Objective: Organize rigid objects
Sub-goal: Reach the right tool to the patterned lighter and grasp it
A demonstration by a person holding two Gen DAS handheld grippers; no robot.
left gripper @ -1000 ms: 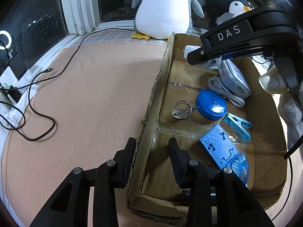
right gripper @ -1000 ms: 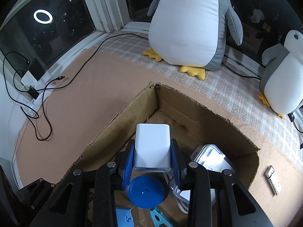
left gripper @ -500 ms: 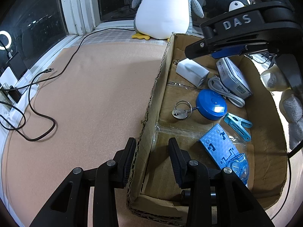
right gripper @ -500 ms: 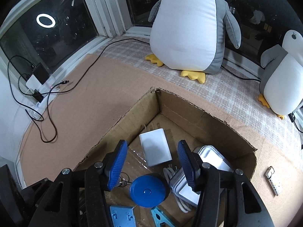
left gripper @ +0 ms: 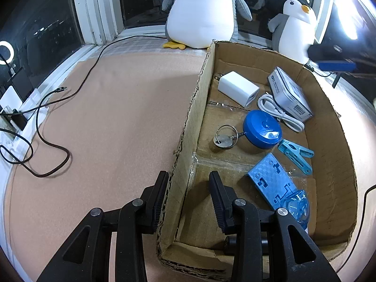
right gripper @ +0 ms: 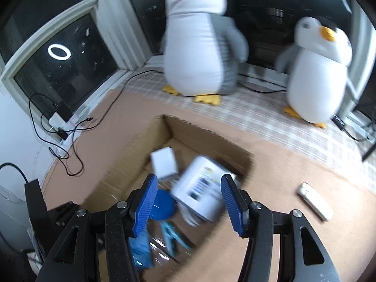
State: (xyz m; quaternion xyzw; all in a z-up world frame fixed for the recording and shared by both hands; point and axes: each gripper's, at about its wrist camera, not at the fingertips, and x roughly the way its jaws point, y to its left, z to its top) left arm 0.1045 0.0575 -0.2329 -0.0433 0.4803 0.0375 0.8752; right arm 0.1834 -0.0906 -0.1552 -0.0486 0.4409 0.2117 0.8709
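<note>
Jaws wide on my right gripper [right gripper: 188, 202] held nothing; left gripper [left gripper: 189, 196] straddled the brown cardboard box [left gripper: 329, 117] wall, unclamped. Beyond my right jaws lay a small white stick-shaped object [right gripper: 315, 201] on the desk, likely next.

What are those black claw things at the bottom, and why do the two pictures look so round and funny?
They are tongs a person holds, one in each hand. A small camera with a bulgy lens rides on each, so each picture looks along its own tongs. The left tongs sit astride the wall of a cardboard box. The right tongs, with blue pads, are open and hold nothing. In the box lie a white charger, a blue round case and a blue clothespin. One small white stick lies outside the box.
</note>
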